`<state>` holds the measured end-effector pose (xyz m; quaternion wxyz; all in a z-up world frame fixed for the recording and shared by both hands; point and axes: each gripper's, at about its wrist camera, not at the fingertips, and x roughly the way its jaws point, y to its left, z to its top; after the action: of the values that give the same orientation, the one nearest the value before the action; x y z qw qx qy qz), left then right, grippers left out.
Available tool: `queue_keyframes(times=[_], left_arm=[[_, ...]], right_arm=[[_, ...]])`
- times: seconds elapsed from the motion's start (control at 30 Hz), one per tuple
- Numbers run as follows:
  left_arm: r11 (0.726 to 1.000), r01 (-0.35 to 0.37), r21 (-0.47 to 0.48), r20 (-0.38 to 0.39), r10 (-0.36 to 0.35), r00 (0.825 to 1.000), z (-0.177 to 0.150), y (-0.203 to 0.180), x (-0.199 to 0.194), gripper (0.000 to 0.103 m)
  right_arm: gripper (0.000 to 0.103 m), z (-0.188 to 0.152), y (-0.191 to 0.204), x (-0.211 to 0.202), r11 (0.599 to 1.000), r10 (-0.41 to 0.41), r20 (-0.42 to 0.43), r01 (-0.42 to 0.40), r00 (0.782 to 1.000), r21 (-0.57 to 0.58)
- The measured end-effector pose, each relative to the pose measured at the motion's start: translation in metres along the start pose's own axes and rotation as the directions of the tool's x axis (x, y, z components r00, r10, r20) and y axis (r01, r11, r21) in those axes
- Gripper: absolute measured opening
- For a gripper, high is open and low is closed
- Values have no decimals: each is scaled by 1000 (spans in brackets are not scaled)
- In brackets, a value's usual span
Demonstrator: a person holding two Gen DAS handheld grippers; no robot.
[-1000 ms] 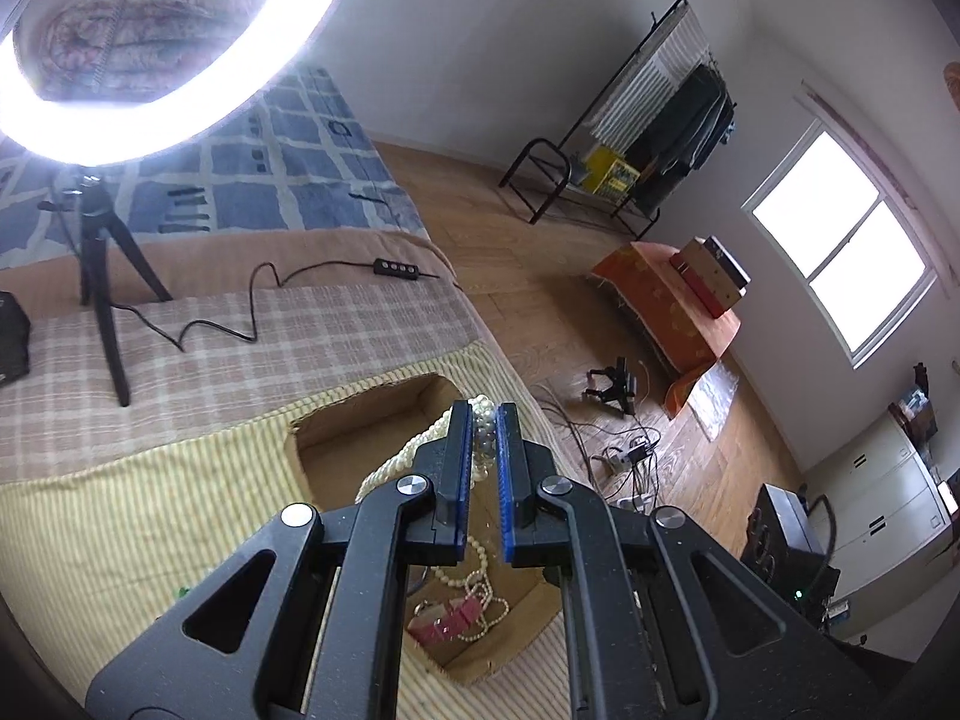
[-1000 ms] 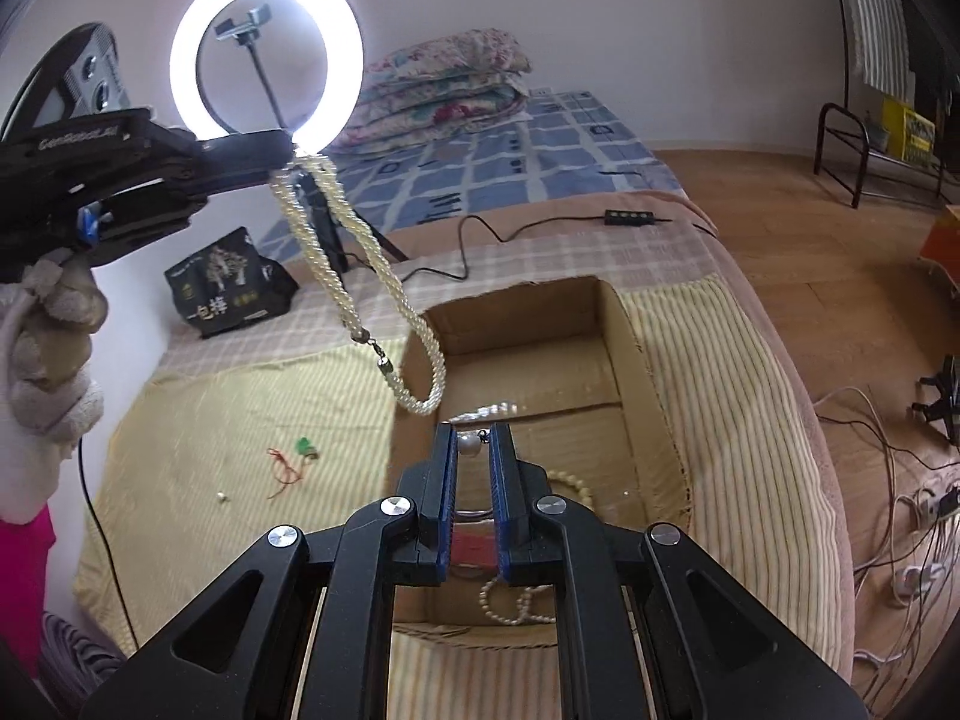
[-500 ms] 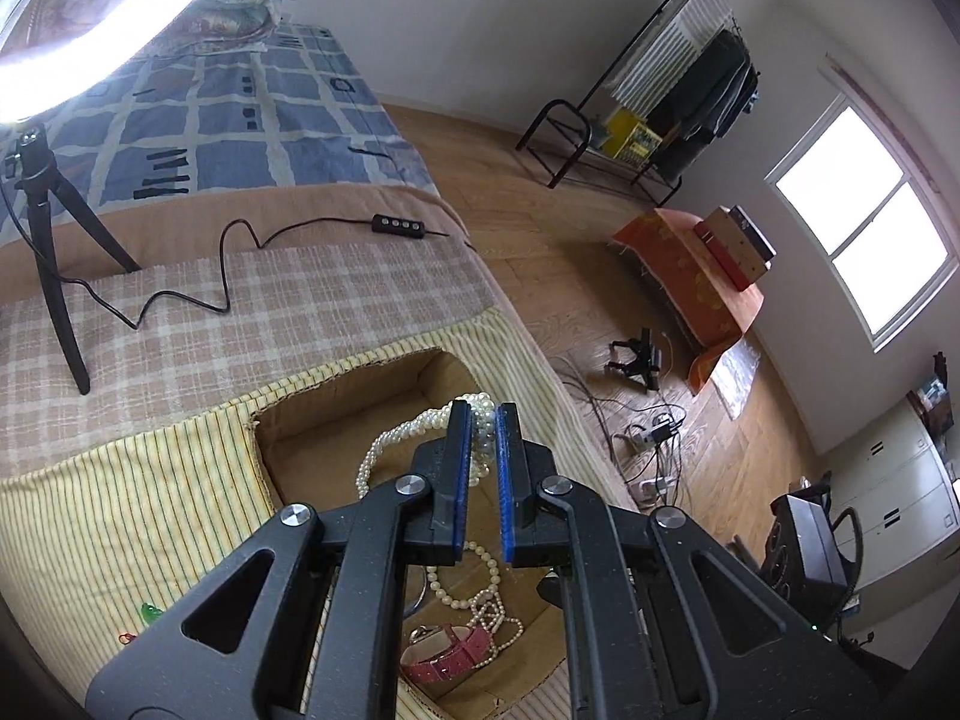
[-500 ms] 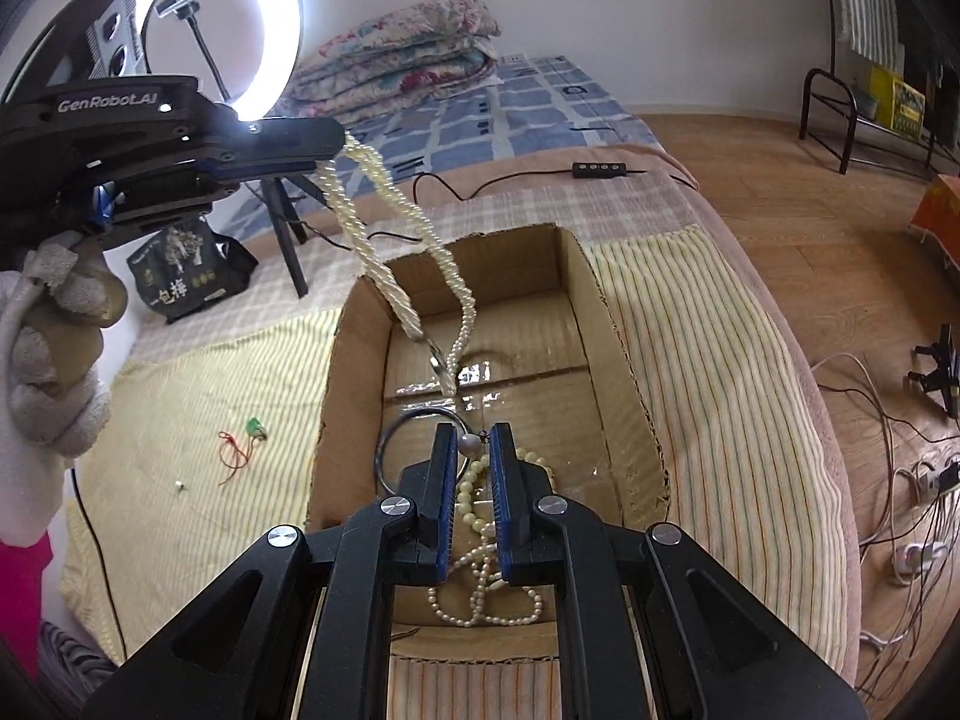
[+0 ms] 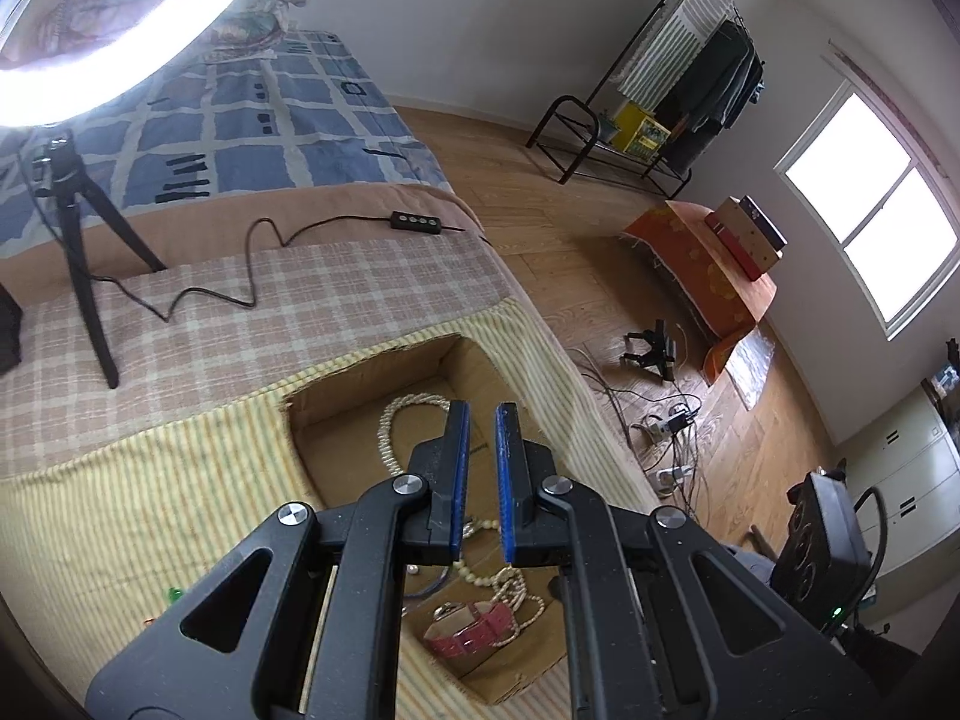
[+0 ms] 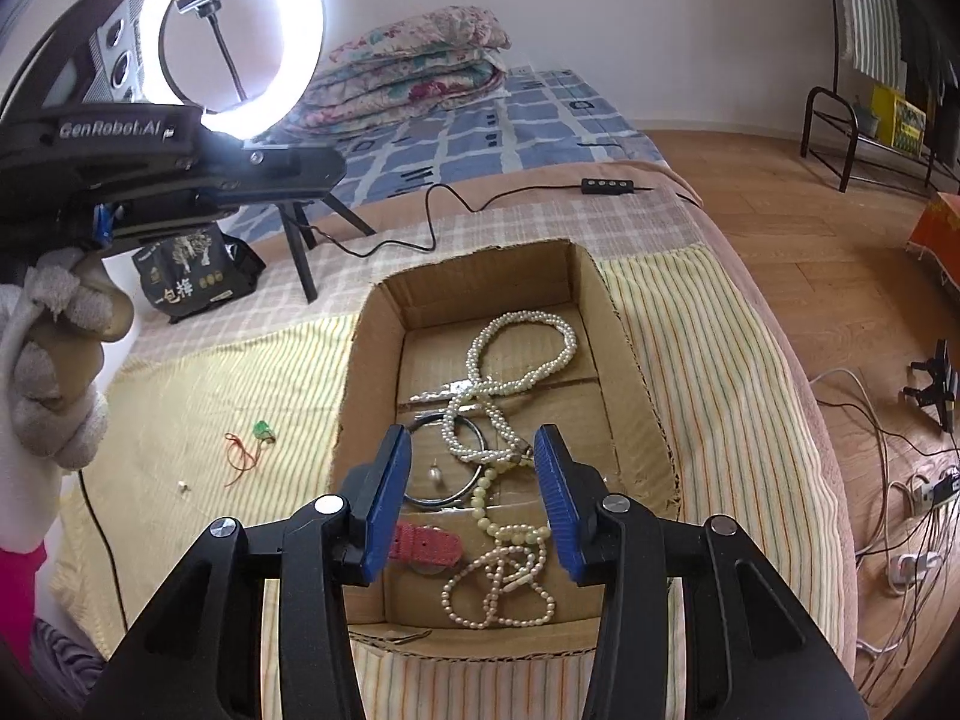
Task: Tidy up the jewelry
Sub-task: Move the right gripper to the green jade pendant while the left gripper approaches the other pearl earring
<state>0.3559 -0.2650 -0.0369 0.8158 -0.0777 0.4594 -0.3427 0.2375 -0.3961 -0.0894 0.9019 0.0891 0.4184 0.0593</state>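
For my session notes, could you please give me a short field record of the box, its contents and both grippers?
Surface: striped yellow cloth on a bed
Container: open cardboard box on the cloth
Contents: twisted pearl necklace, looser bead strand, dark bangle, pink watch strap
Outside box: small green and red trinket on the cloth
Left gripper: shut, holding nothing
Right gripper: open above the box, jaws have just been opening, nothing gripped
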Motion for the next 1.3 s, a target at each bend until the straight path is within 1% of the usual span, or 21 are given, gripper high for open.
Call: queue_keyframes(times=[0.13, 0.27, 0.33, 0.4, 0.43, 0.47, 0.7, 0.87, 1.07, 1.17, 1.3], left_arm=[[1000, -21, 1, 15, 21, 1000, -5, 8, -18, 6], [998, -65, 24, 33, 64, 997, -13, 20, -44, 6], [996, -84, 34, 39, 83, 996, -17, 26, -56, 6], [993, -114, 37, 52, 112, 992, -24, 37, -73, 12], [992, -122, 35, 59, 120, 991, -27, 42, -79, 19], [991, -134, 30, 67, 131, 989, -31, 49, -89, 23], [982, -190, -6, 82, 190, 978, -64, 92, -129, 23], [974, -224, -34, 31, 225, 974, -101, 130, -141, 23], [969, -228, -91, -22, 227, 974, -141, 164, -147, 23], [967, -230, -113, -49, 226, 973, -156, 177, -146, 23], [965, -236, -110, -96, 226, 969, -172, 186, -138, 23]], right_arm=[[41, 1, 7, -4, 1000, -1, 8, 1, 1000, -5], [41, 2, 14, -10, 1000, 1, 23, -1, 1000, -10], [45, 2, 18, -12, 1000, 4, 31, -4, 1000, -12], [48, 4, 23, -15, 1000, 7, 43, -6, 999, -17], [48, 4, 25, -15, 1000, 9, 46, -8, 999, -18], [48, 5, 28, -16, 1000, 12, 50, -11, 999, -22], [48, 7, 52, -18, 997, 58, 62, -55, 996, -54], [49, 6, 76, -12, 992, 95, 47, -90, 994, -91], [49, 5, 103, 8, 983, 125, -2, -124, 992, -137], [49, 5, 115, 18, 979, 138, -24, -140, 990, -147], [49, 6, 133, 33, 975, 150, -59, -158, 987, -158]])
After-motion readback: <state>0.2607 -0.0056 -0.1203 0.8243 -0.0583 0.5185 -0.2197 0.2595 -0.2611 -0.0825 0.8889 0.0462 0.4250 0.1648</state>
